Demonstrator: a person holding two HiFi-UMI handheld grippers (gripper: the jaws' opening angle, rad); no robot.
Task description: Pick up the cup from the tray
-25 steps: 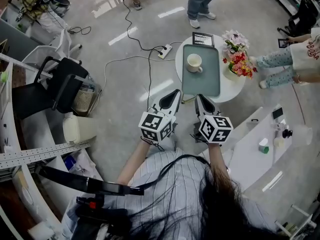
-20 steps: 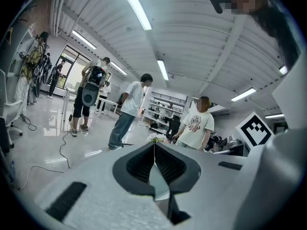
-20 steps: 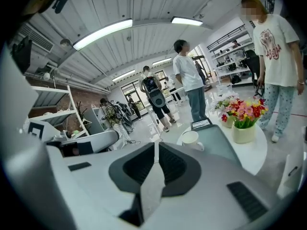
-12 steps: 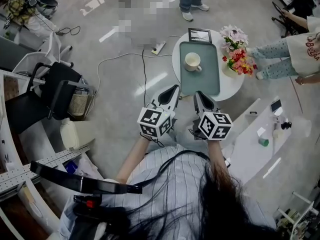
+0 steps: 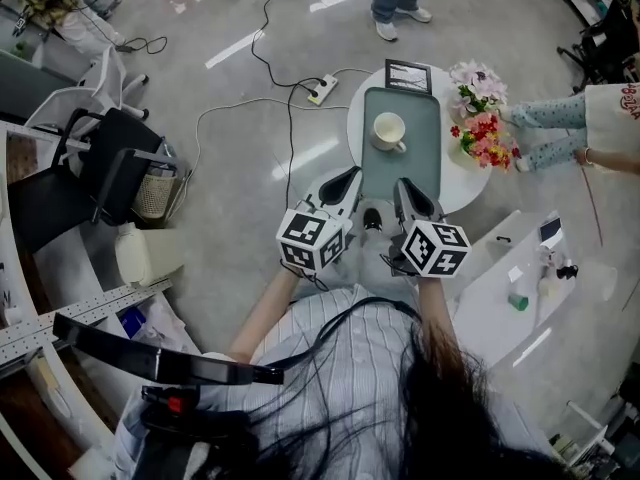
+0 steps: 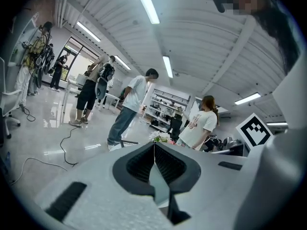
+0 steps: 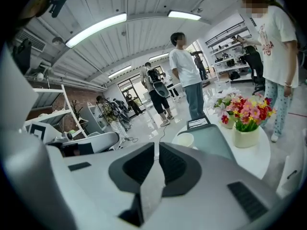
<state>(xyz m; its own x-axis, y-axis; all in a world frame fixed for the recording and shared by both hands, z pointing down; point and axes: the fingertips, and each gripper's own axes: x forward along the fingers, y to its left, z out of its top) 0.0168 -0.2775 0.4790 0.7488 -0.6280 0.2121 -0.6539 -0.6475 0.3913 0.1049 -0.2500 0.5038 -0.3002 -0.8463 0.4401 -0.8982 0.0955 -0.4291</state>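
Observation:
A white cup (image 5: 388,130) stands on the far part of a green tray (image 5: 405,173) on a small round white table (image 5: 457,186). My left gripper (image 5: 349,176) and right gripper (image 5: 403,186) hover side by side at the table's near edge, short of the cup, both shut and empty. In the right gripper view the cup (image 7: 184,139) and tray (image 7: 213,137) lie just beyond the shut gripper (image 7: 157,145). The left gripper view shows its gripper (image 6: 154,144) shut, with only the flowers' tops past it; the cup is hidden there.
A vase of flowers (image 5: 482,128) stands right of the tray, and a framed picture (image 5: 408,76) behind it. A power strip (image 5: 321,90) and cables lie on the floor. A black chair (image 5: 110,168) is at left, a low white table (image 5: 510,288) at right. People stand around.
The head view has shifted slightly. Both grippers stay shut and side by side, a little nearer to the tray's near end.

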